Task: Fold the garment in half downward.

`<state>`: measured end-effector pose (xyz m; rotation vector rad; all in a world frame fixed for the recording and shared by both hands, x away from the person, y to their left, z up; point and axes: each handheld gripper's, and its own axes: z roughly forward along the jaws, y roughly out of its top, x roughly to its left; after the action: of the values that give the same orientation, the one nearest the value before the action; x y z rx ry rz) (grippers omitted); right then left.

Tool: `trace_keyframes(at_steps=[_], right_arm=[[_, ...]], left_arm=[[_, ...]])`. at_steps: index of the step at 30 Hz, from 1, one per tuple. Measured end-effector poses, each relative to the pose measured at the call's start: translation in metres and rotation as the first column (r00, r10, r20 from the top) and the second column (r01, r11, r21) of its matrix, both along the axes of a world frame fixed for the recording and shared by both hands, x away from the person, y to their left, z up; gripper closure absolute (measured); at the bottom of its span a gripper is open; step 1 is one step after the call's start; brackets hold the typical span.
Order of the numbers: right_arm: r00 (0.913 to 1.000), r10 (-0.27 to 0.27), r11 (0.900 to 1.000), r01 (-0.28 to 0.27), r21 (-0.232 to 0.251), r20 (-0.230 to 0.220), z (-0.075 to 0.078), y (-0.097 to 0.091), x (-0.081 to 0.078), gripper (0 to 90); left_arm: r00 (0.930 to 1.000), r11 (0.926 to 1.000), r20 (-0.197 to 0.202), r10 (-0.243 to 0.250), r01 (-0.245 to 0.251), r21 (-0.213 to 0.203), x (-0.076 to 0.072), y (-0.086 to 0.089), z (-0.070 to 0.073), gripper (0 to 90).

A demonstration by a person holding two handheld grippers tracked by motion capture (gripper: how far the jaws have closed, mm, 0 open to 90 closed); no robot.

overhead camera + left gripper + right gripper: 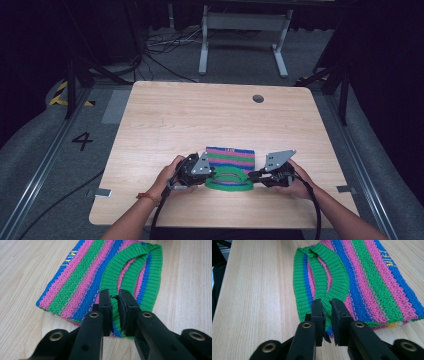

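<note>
I've got a striped knitted hat [230,167] lying on the wooden worktop [165,120], close to my edge and roughly midway across. Bands of pink, green and blue run along it, and a line of small yellow lettering [70,258] sits on the blue band at its closed end. The green ribbed cuff [229,181] faces me, its opening gaping a little.

My left gripper [210,175] is at the cuff's left end. Along its own view, the fingers [105,307] are drawn close with a fold of green rib [115,307] nipped between them, so I'm pinching the cuff there. My left hand [172,177] wraps the body of the tool, an orange band on the wrist [148,198].

My right gripper [254,176] mirrors it at the cuff's right end. Its fingers [318,315] are also nearly together, clamping the cuff's edge [327,312]; a bit of blue and pink knit peeks out beneath them. My right hand [292,182] holds that tool low over the worktop, cable [316,210] trailing back past my forearm.

The rest of the hat lies flat on the wood, stretched away from me.
</note>
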<state>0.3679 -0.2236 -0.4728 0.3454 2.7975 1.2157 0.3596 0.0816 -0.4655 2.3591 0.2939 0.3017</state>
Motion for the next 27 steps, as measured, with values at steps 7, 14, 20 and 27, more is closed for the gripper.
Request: trace_keyframes(at_steps=[7, 14, 20, 27], right_arm=[[0.9995, -0.029, 0.9994, 0.028, 0.021, 0.014, -0.004, 0.009, 0.0, 67.0], [0.9991, -0.039, 0.9992, 0.039, -0.003, 0.015, -0.012, 0.021, 0.001, 63.3], [0.9975, -0.066, 0.9978, 0.066, -0.005, 0.026, -0.015, 0.02, 0.005, 80.5], [0.9974, -0.049, 0.9988, 0.049, -0.001, 0.053, -0.006, 0.018, 0.0, 85.9]], left_arm=[[0.9998, 0.9995, -0.018, 0.008, -0.007, 0.03, 0.0, -0.007, -0.014, 62.6], [0.9996, 0.9981, -0.015, 0.024, -0.023, 0.057, -0.001, -0.008, -0.022, 62.8], [0.9996, 0.9978, 0.012, 0.024, -0.024, 0.062, -0.003, -0.007, -0.021, 77.6], [0.9982, 0.9985, 0.06, -0.005, 0.002, 0.055, -0.009, -0.009, -0.012, 85.3]])
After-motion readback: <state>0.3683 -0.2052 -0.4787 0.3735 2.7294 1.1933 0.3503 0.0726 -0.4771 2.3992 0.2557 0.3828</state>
